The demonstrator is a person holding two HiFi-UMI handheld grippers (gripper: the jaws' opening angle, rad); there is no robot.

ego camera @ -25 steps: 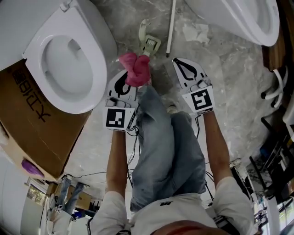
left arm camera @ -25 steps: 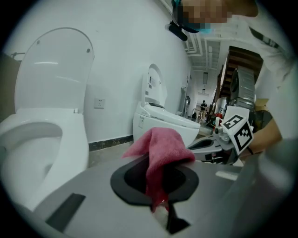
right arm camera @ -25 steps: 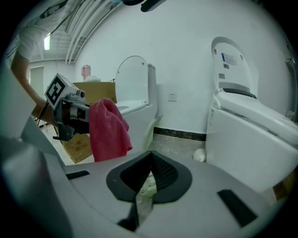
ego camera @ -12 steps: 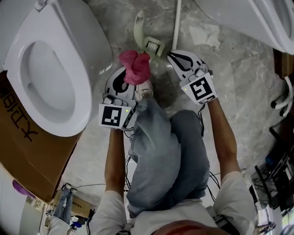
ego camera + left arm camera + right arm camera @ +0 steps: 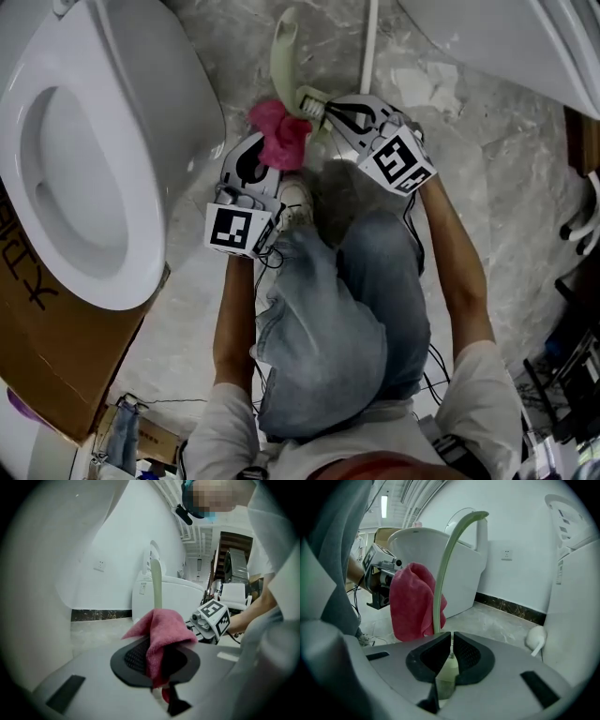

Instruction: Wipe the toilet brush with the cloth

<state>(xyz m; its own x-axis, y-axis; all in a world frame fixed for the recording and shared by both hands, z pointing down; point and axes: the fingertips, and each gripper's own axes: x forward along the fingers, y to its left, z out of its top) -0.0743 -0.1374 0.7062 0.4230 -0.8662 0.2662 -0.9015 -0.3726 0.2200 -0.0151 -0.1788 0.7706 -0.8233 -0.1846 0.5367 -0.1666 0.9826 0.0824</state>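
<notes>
"Two claws, both busy?"

"Both. My left claw [image 5: 157, 663] is clamped on the cloth [image 5: 161, 630], a pink bunch standing up out of the jaws. My right claw [image 5: 451, 651] is pinched together on the brush [image 5: 445, 559], low on it, so the pale green handle [image 5: 284, 56] arcs up and away."

"Where do cloth and brush sit against each other?"

"Just beside each other, low over the floor [image 5: 487, 169], in front of my knees [image 5: 356, 309]. From the right claw's view the cloth hangs close behind the handle. Whether it touches, I can't tell."

"So how do you wipe it well?"

"I'd hold the brush steady with the right and lay the loose fold flat against the handle. Then I'd draw it along the curve toward the free end and roll the brush to reach the other side. The fold is small, so I reckon light strokes. A hard one could tug the cloth out of the jaws."

"Anything in the way?"

"From the left: a cardboard box [image 5: 56, 375], then a toilet [image 5: 122, 112] close by my left arm. Past the brush a white rod [image 5: 368, 37] lies on the floor, then a scrap of paper [image 5: 422, 84], then a second toilet [image 5: 497, 42] far right. The left bowl is the nearest. A wide swing of the handle could knock it."
</notes>
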